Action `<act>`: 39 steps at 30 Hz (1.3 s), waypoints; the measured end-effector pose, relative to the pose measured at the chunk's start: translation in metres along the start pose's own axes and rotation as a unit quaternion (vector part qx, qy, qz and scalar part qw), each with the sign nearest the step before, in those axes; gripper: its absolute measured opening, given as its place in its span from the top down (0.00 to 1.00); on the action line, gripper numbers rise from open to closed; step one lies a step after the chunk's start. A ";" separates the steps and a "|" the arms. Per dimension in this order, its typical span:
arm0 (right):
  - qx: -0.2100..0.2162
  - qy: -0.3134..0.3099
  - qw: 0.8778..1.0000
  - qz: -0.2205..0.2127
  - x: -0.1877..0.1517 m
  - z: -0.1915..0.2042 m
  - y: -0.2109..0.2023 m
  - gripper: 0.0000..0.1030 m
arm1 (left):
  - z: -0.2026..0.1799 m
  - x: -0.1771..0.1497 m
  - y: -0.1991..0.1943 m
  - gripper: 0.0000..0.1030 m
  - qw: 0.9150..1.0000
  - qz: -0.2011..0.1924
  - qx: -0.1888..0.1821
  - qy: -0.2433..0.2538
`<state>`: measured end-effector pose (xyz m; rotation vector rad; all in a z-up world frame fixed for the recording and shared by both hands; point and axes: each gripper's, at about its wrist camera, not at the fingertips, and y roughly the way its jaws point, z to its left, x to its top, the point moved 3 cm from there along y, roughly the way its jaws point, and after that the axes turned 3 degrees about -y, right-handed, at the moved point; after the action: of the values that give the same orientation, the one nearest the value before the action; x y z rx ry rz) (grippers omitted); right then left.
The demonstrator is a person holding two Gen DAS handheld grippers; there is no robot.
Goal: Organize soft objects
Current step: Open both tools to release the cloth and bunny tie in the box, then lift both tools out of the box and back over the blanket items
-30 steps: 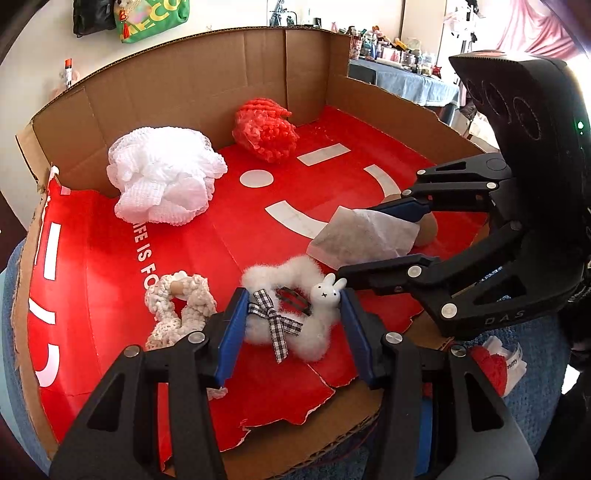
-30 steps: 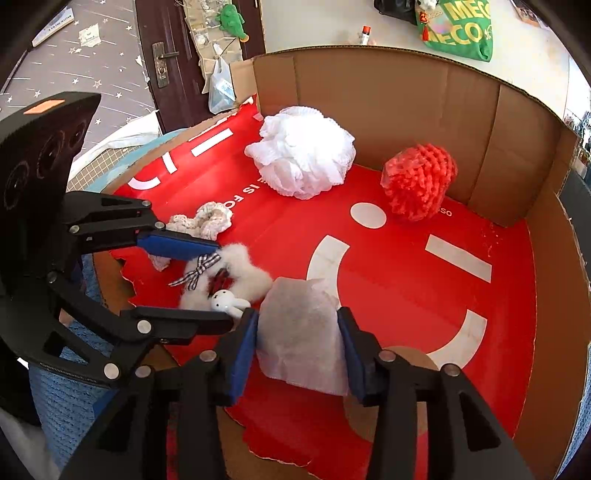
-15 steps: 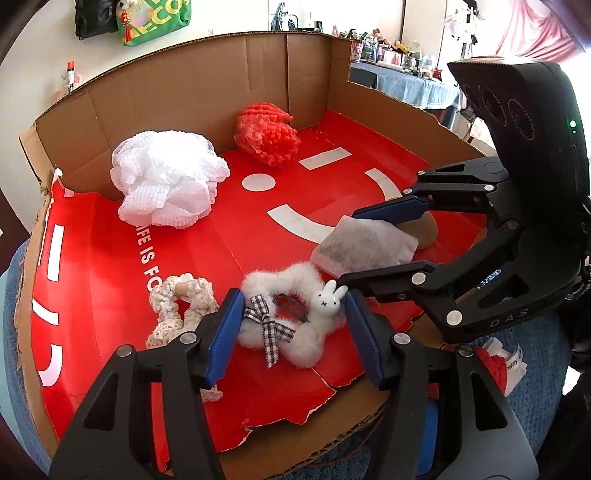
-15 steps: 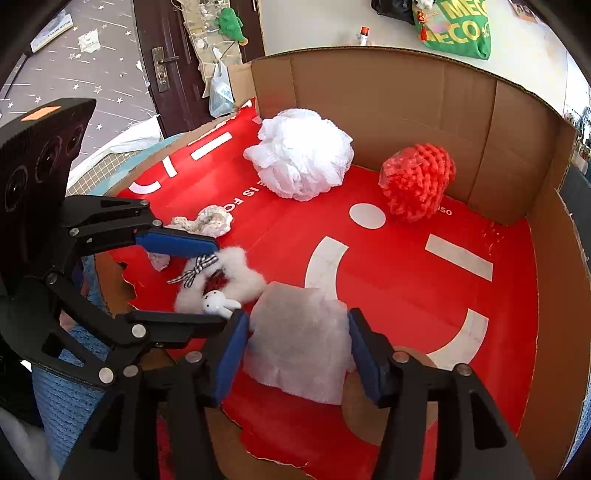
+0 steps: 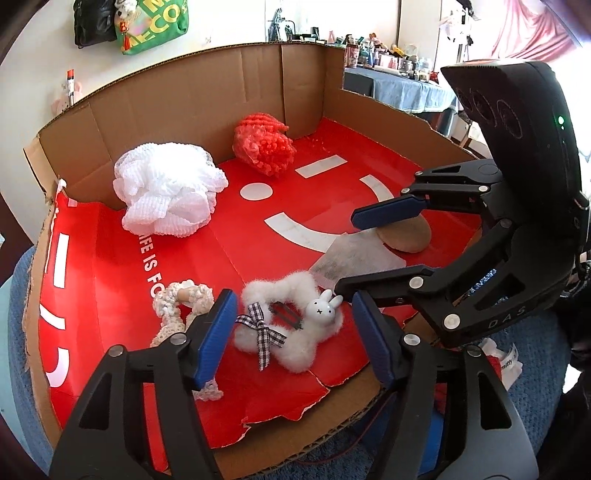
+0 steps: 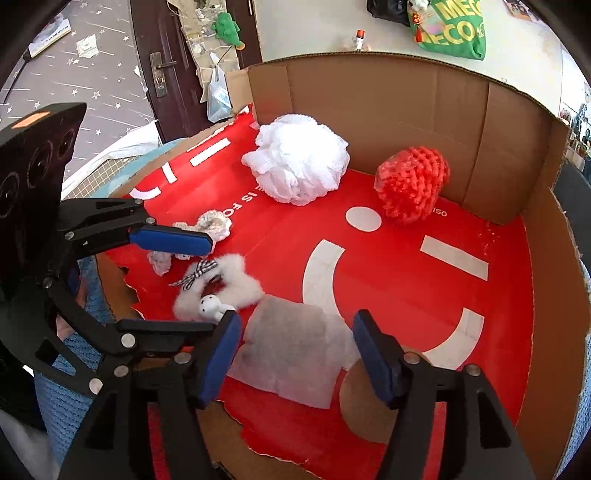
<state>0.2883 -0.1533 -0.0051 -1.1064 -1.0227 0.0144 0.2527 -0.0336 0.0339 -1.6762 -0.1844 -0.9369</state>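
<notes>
Both tongs (left [image 5: 291,332], right [image 6: 295,354]) are opening, gripping nothing, over fluffy scrunchie [image 5: 295,325] and flat pouch [image 6: 295,350].

A green bag [image 6: 452,31] is hung on a pale wall. A dark door [image 6: 162,62] is seen leftward. A cluttered, blue-covered table [image 5: 402,90] is lit brightly.

White mesh pouf [image 5: 168,195], red knit ball [image 5: 264,147], black-and-white gingham bow [image 5: 262,326], red box floor [image 5: 110,266].

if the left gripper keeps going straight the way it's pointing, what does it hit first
Most likely the fluffy white hair clip with the bunny, lying between the opening fingers of the left gripper, untouched. Depth is hard to judge.
</notes>
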 end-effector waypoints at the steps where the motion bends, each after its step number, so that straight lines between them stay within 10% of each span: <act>1: -0.001 0.001 1.000 -0.002 0.000 0.000 -0.002 0.33 | 0.000 0.000 -0.001 0.38 1.000 -0.001 0.001 0.000; 21: -0.042 0.042 0.996 -0.068 0.007 0.009 -0.067 0.14 | 0.003 0.002 -0.067 0.23 0.994 -0.090 0.034 -0.058; 39: -0.128 0.077 0.974 -0.173 -0.011 0.065 -0.163 0.00 | -0.020 -0.030 -0.161 0.05 0.967 -0.214 0.091 -0.107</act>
<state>0.1630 -0.1921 0.1120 -1.1269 -1.0857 -0.4889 0.1318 0.0137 0.1358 -1.5921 -0.7812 -1.0151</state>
